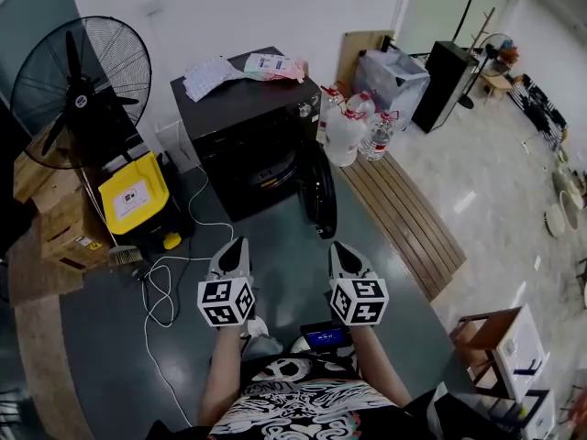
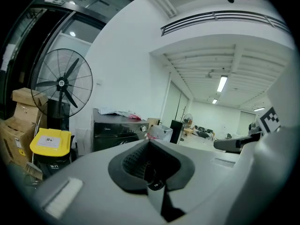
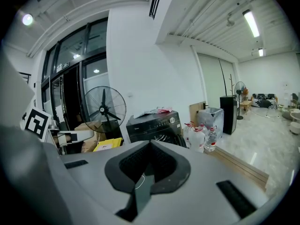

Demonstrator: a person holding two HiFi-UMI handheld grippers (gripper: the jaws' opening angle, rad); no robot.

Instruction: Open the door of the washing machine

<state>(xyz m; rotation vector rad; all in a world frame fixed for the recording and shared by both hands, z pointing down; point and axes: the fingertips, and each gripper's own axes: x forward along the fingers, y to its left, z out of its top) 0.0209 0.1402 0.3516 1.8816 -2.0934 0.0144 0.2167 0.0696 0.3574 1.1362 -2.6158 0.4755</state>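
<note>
The black washing machine (image 1: 240,117) stands against the white wall, a short way ahead of me. Its round door (image 1: 320,193) hangs swung out to the right, and the drum opening (image 1: 268,171) shows. Both grippers hover side by side above the floor, well short of the machine and touching nothing. My left gripper (image 1: 237,246) is shut and empty, and so is my right gripper (image 1: 337,248). The left gripper view shows the machine (image 2: 116,128) beyond the closed jaws (image 2: 149,143). In the right gripper view the machine (image 3: 153,123) sits just above the closed jaws (image 3: 151,145).
A large standing fan (image 1: 81,88) and a yellow bin (image 1: 136,193) stand left of the machine, with cardboard boxes (image 1: 55,223) further left. A white cable (image 1: 168,278) trails over the floor. Water bottles (image 1: 353,126) and a slatted wooden board (image 1: 404,214) lie to the right. Papers (image 1: 229,70) rest on the machine.
</note>
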